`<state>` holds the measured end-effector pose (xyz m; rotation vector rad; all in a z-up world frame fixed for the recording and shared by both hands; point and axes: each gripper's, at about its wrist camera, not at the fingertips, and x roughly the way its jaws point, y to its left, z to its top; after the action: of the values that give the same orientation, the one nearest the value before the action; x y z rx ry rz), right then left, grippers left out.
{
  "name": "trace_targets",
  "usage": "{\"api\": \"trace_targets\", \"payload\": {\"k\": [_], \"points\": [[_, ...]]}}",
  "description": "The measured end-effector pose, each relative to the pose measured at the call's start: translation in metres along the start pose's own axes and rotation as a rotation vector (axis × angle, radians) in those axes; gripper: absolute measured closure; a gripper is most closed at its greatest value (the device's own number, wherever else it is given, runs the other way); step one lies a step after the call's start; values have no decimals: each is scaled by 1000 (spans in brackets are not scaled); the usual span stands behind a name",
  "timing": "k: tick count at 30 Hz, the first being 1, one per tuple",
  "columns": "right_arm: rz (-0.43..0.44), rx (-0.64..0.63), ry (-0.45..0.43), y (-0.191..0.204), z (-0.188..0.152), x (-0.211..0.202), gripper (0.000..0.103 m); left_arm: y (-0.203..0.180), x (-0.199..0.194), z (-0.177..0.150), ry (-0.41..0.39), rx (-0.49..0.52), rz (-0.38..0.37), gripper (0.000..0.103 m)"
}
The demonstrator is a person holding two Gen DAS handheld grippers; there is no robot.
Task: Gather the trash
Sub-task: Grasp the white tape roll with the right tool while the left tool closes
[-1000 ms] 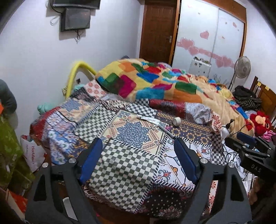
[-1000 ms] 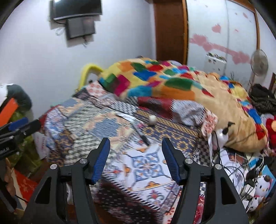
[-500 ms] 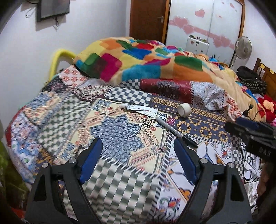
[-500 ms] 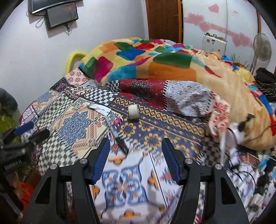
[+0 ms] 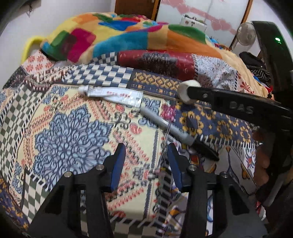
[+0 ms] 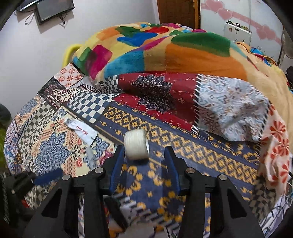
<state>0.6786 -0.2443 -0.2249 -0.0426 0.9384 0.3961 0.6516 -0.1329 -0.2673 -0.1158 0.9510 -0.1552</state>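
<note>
A flattened white tube (image 5: 113, 95) with red print lies on the patchwork bedspread (image 5: 69, 131); it also shows in the right wrist view (image 6: 82, 132). A grey pen with a black cap (image 5: 175, 133) lies beside it. A white tape roll (image 6: 137, 145) stands on edge. My right gripper (image 6: 143, 157) is open, its fingers on either side of the roll, close to it. In the left wrist view the roll (image 5: 186, 91) is partly hidden behind the right gripper's finger. My left gripper (image 5: 145, 155) is open and empty, low over the bedspread just short of the pen.
A bunched multicoloured fleece blanket (image 6: 164, 44) and a folded red and paisley quilt (image 6: 183, 98) lie behind the items. A fan (image 5: 246, 35) stands at the far right. A screen (image 6: 53, 10) hangs on the wall at the left.
Both grippers have moved forward and down toward the bed. The right one now has the tape roll between its fingers. The left one has come close to the pen.
</note>
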Motion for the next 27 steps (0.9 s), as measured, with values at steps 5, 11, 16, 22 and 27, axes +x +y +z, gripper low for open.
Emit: {"api": "trace_targets", "payload": {"k": [5,11,16,22,27], "points": [[-27,-22,-8,4,2,6,80,-11,6,1,-23,44,20,65],[-13,-4,-19,2,0,0,80,-27,13,6,-11,117,13,103],[-13,-3,-32,2,-4,-17,81,-30,2,8,-5,89,-31,103],[-5,6,-53,6,-5,-48,80,-35,-36,21,-45,83,-33,103],[5,-3,-80,13,-9,-82,80,-41,-77,31,-96,85,-17,103]]}}
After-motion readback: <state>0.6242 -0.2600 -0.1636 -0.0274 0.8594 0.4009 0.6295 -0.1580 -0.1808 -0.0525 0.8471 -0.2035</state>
